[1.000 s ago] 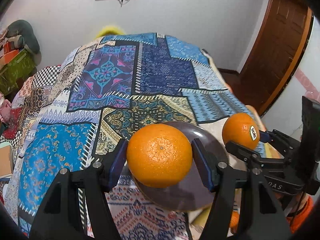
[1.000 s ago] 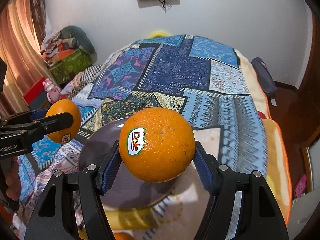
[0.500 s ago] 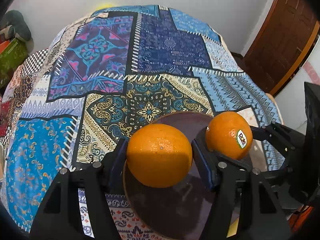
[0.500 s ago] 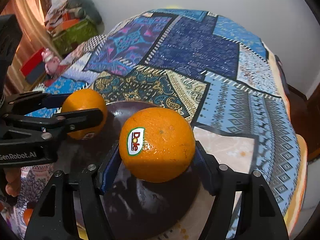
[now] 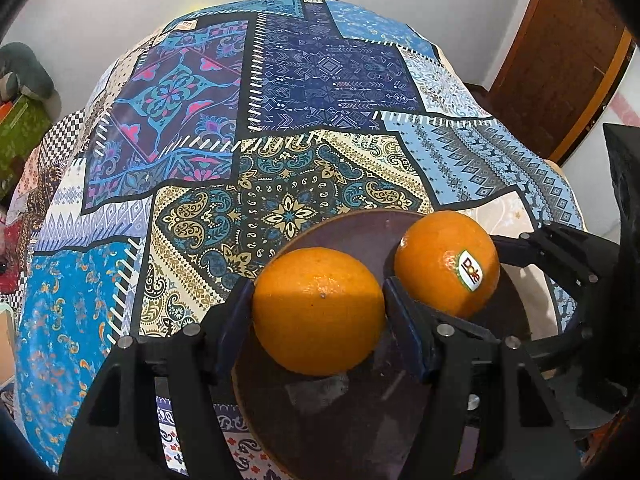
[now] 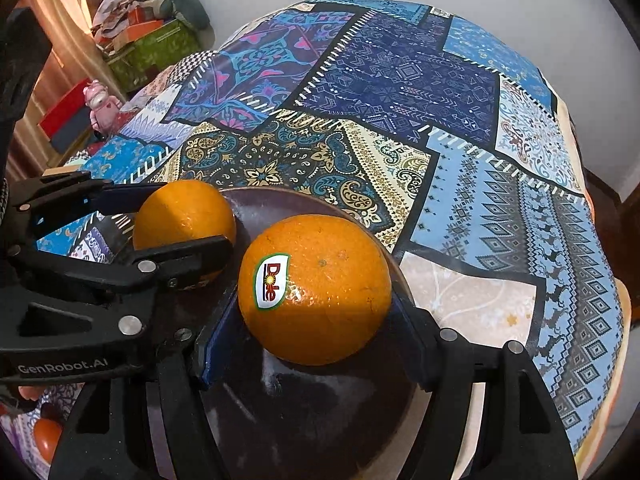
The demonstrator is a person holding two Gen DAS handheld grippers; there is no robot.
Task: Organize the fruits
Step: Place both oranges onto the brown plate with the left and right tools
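My left gripper [image 5: 318, 312] is shut on a plain orange [image 5: 318, 308] just above a dark brown plate [image 5: 352, 420]. My right gripper [image 6: 314, 308] is shut on an orange with a Dole sticker [image 6: 320, 292] over the same plate [image 6: 304, 412]. In the left wrist view the stickered orange [image 5: 446, 264] sits in the right gripper to the right of mine. In the right wrist view the plain orange [image 6: 182, 212] sits in the left gripper over the plate's left rim. I cannot tell whether either orange touches the plate.
The plate lies on a bed with a patchwork blue cover [image 5: 320, 80]. Another orange fruit [image 6: 46, 436] lies low at the left edge. Boxes and clutter [image 6: 152, 44] stand left of the bed, a wooden door [image 5: 560, 60] to the right.
Both grippers have come down and forward with their oranges, from above the bed to low over the plate, and have drawn closer together.
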